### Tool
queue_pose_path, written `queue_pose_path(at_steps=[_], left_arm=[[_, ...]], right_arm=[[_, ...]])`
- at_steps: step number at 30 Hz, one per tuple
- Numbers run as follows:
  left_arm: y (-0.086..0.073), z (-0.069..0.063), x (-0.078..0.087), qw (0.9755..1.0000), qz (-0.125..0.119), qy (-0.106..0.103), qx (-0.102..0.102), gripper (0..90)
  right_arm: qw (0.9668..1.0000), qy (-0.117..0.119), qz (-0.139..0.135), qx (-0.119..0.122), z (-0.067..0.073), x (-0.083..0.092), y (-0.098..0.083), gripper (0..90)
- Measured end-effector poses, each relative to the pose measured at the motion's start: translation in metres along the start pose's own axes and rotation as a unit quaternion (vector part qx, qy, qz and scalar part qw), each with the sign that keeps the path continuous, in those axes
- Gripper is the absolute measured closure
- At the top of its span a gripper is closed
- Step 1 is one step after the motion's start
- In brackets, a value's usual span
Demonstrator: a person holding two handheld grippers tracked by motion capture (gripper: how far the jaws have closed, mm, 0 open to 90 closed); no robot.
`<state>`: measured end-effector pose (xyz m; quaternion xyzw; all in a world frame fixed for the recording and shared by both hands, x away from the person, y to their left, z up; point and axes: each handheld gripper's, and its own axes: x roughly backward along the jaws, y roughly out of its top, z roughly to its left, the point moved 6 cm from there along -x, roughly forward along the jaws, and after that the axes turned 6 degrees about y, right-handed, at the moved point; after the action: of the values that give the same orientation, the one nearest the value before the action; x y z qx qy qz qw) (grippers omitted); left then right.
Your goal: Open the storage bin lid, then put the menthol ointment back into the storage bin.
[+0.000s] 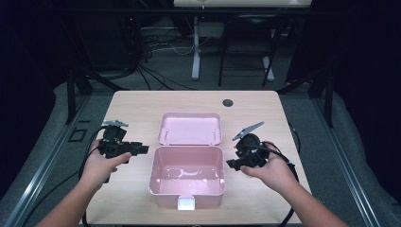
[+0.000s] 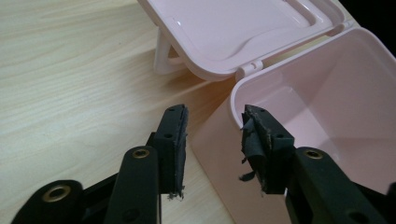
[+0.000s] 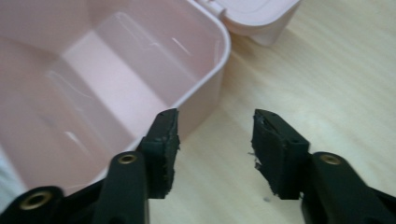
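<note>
A pink plastic box (image 1: pixel 187 195) stands open and empty in the middle of the wooden table (image 1: pixel 137 106). Its lid (image 1: pixel 190 128) lies flipped back behind it, and a white latch (image 1: pixel 186 204) sits on the front wall. My left gripper (image 1: pixel 142 149) hovers just left of the box, open, with nothing in its jaws. In the left gripper view the left gripper (image 2: pixel 215 140) points at the box's near corner (image 2: pixel 336 107) below the lid (image 2: pixel 243 28). My right gripper (image 1: pixel 231 164) is open just right of the box. In the right gripper view the right gripper (image 3: pixel 215 144) frames the box wall (image 3: pixel 205 93).
A dark round grommet (image 1: pixel 228 102) sits near the table's far edge. Bare wood lies on both sides of the box. Beyond the table are a white desk leg (image 1: pixel 195 52), cables on the floor and dark frames.
</note>
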<state>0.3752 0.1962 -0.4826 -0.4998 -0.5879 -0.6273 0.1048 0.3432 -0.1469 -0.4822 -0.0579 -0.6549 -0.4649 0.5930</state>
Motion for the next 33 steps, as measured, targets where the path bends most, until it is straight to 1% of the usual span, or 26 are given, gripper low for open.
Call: queue_pose_path(at_steps=[1,2,3,4,6,7,9,12,14,15,17,18,20,21,24,25,26,27,28,29,32,33], left_arm=[[0.000,0.000,0.000,1.0000,0.002,0.002,-0.004,55.8],[-0.001,-0.002,0.000,1.0000,0.006,0.000,-0.006,55.4],[-0.001,-0.003,-0.001,0.9999,0.011,-0.007,-0.006,55.3],[-0.002,-0.003,0.000,0.9998,0.013,-0.009,-0.012,54.9],[-0.002,-0.004,-0.001,0.9998,0.016,-0.009,-0.011,53.1],[-0.002,-0.004,-0.001,0.9997,0.016,-0.007,-0.014,52.2],[-0.003,-0.005,-0.002,0.9997,0.019,-0.005,-0.014,50.1],[-0.003,-0.004,-0.003,0.9996,0.023,-0.002,-0.017,46.0],[-0.002,-0.004,-0.003,0.9996,0.022,0.000,-0.018,44.9],[-0.002,-0.003,-0.003,0.9996,0.023,0.000,-0.018,44.6],[-0.002,-0.003,-0.003,0.9995,0.024,0.002,-0.018,44.6],[-0.002,-0.002,-0.004,0.9996,0.024,0.004,-0.017,44.6],[-0.001,-0.003,-0.003,0.9998,0.019,0.000,-0.009,44.6],[-0.001,-0.004,-0.003,0.9998,0.018,0.001,-0.006,44.6],[0.000,-0.005,-0.003,0.9997,0.013,0.014,-0.017,44.6],[0.000,-0.005,-0.003,0.9996,0.014,0.015,-0.020,44.6],[0.000,-0.006,-0.003,0.9996,0.017,0.015,-0.019,44.6],[0.000,-0.005,-0.003,0.9995,0.020,0.016,-0.020,44.6],[0.000,-0.005,-0.003,0.9995,0.020,0.016,-0.020,44.6],[0.000,-0.005,-0.003,0.9993,0.023,0.019,-0.022,44.6],[0.000,-0.003,-0.003,0.9994,0.023,0.019,-0.015,44.6],[-0.001,-0.002,-0.002,0.9994,0.023,0.019,-0.016,44.6]], right_arm=[[1.0000,-0.007,0.004,0.003,-0.002,-0.002,0.000,49.9],[0.9999,-0.009,0.009,0.006,-0.004,-0.002,-0.001,49.2],[0.9998,-0.012,0.014,0.006,-0.007,-0.004,-0.001,47.6],[0.9996,-0.016,0.024,0.005,-0.009,-0.004,-0.002,46.7],[0.9990,-0.024,0.038,-0.003,-0.014,-0.006,-0.004,44.8],[0.9986,-0.029,0.043,-0.004,-0.018,-0.006,-0.005,43.5],[0.9978,-0.034,0.054,-0.018,-0.025,-0.007,-0.006,41.1],[0.9965,-0.043,0.065,-0.029,-0.036,-0.007,-0.007,40.3],[0.9953,-0.051,0.075,-0.034,-0.043,-0.006,-0.008,39.8],[0.9951,-0.050,0.077,-0.038,-0.045,-0.006,-0.008,39.5],[0.9943,-0.057,0.081,-0.040,-0.050,-0.006,-0.009,39.3],[0.9938,-0.057,0.084,-0.044,-0.051,-0.006,-0.009,39.2],[0.9927,-0.063,0.093,-0.045,-0.054,-0.006,-0.010,39.1],[0.9915,-0.063,0.104,-0.047,-0.056,-0.006,-0.010,39.0],[0.9896,-0.065,0.114,-0.058,-0.060,-0.006,-0.011,39.1],[0.9885,-0.066,0.120,-0.065,-0.062,-0.007,-0.012,39.2],[0.9879,-0.068,0.122,-0.068,-0.064,-0.008,-0.012,39.3],[0.9866,-0.072,0.128,-0.072,-0.067,-0.009,-0.013,39.9],[0.9866,-0.072,0.128,-0.072,-0.067,-0.009,-0.013,39.9],[0.9855,-0.074,0.134,-0.073,-0.070,-0.010,-0.014,40.4],[0.9809,-0.076,0.156,-0.089,-0.077,-0.017,-0.019,41.3],[0.9806,-0.076,0.157,-0.090,-0.078,-0.019,-0.020,41.3]])
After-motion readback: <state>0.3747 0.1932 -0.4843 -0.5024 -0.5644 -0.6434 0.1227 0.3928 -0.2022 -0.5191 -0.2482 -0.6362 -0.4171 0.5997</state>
